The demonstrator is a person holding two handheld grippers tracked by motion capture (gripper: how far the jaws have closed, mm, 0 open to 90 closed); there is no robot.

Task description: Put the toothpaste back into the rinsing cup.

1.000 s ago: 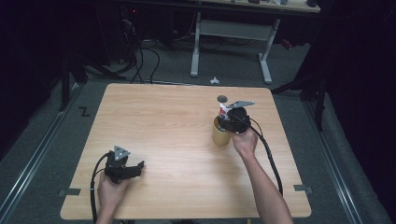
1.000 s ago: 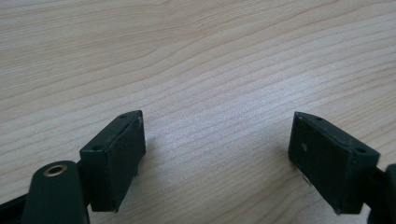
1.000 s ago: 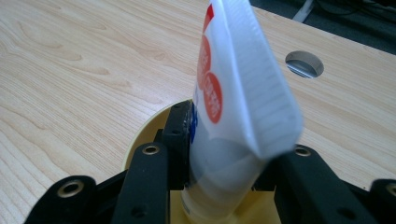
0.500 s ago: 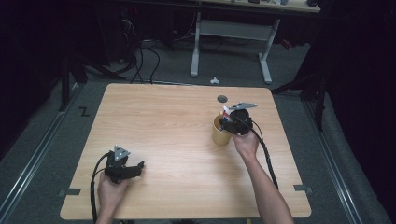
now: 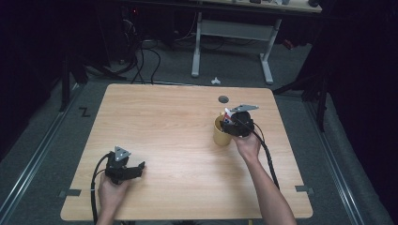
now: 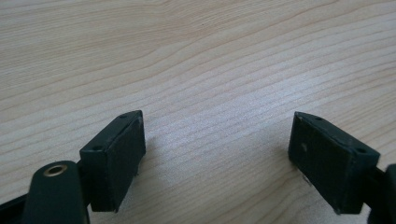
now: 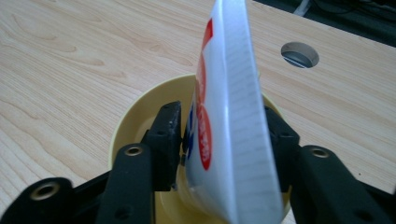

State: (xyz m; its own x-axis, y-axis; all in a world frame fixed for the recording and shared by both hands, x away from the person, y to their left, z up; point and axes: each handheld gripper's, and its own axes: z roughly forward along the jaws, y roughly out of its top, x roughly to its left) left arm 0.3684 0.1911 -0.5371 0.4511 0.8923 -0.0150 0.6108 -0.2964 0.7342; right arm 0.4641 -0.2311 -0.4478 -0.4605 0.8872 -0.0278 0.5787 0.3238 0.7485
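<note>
Left tool [image 5: 133, 169] low over worktop [image 5: 169, 122] near front left corner, held in left hand [image 5: 111, 190]. Jaws spread wide, nothing between them; bare wood grain between the pads [image 6: 119, 158] in left gripper view.

Right tool [image 5: 231, 126] toward right edge of worktop, about midway front to back, held in right hand [image 5: 247, 145]. Jaws closed onto a flat white tube [image 7: 229, 126] with red and blue print, one pad pressed to each face. Tube standing roughly upright, its lower end over the mouth of a yellow cup [image 7: 140, 116]; cannot tell whether it touches the cup bottom.

Cup [image 5: 220, 133] upright on worktop, just left of right tool in high view. Top of tube [image 5: 227, 115] seen above cup rim there.

Round cable hole [image 5: 223, 99] in worktop near back edge, behind the cup. Cable [image 5: 267, 157] trailing from right tool along forearm toward front edge.
</note>
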